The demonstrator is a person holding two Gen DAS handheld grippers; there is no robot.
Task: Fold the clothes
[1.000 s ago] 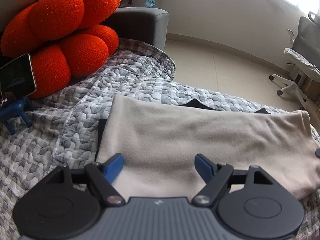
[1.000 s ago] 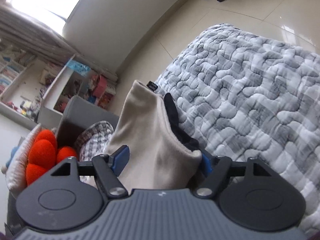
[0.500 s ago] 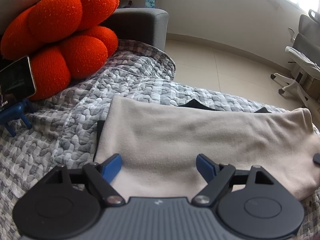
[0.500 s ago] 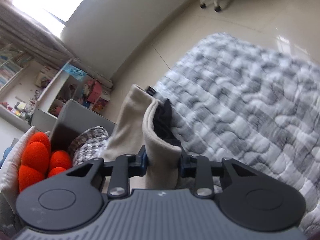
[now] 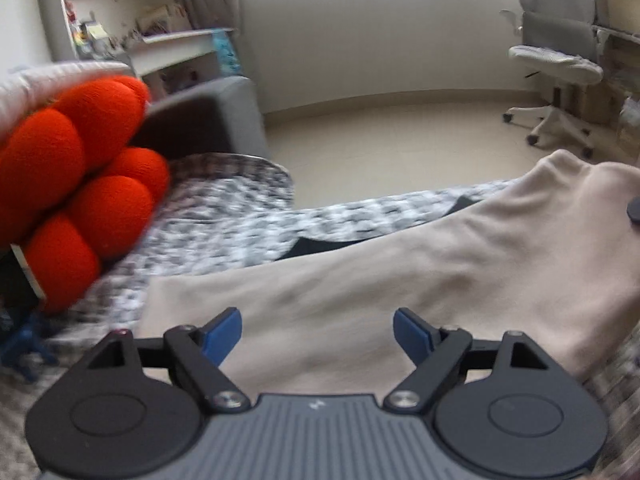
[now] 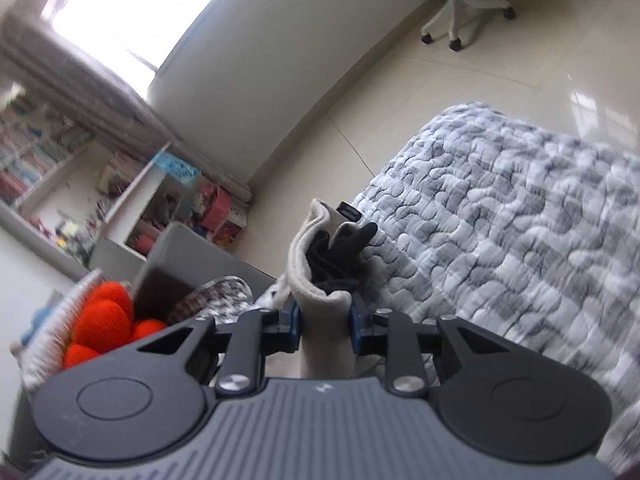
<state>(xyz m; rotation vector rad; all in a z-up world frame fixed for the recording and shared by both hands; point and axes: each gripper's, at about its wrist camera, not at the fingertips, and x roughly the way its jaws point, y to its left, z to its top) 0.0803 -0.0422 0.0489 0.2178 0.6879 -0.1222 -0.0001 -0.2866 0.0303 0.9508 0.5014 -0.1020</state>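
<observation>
The beige garment (image 5: 400, 264) lies spread across a grey quilt (image 5: 224, 224) on the bed, with a dark lining or second dark piece showing at its far edge (image 5: 316, 246). Its right end is gathered up into the right hand-held gripper (image 6: 325, 316), whose jaws are closing on a bunched fold of the beige cloth — the pads press it from both sides, and black fabric (image 6: 336, 256) spills out of the lifted end. The left hand-held gripper (image 5: 317, 330) hovers over the near left part of the garment with its jaws wide apart and nothing held; cloth lies below them.

The step in hand looks like the start of a fold: one end is pinched, the other not yet gripped. Next, the left jaws would need to come down on the near left edge and close, so both ends can rise together and cross over.

The left view shows the garment's full spread, an orange cushion (image 5: 76, 184) to the far left and an office chair (image 5: 556, 64) across the floor. The right view alone shows the grip itself and the bare quilt (image 6: 520, 248) to the right.
</observation>
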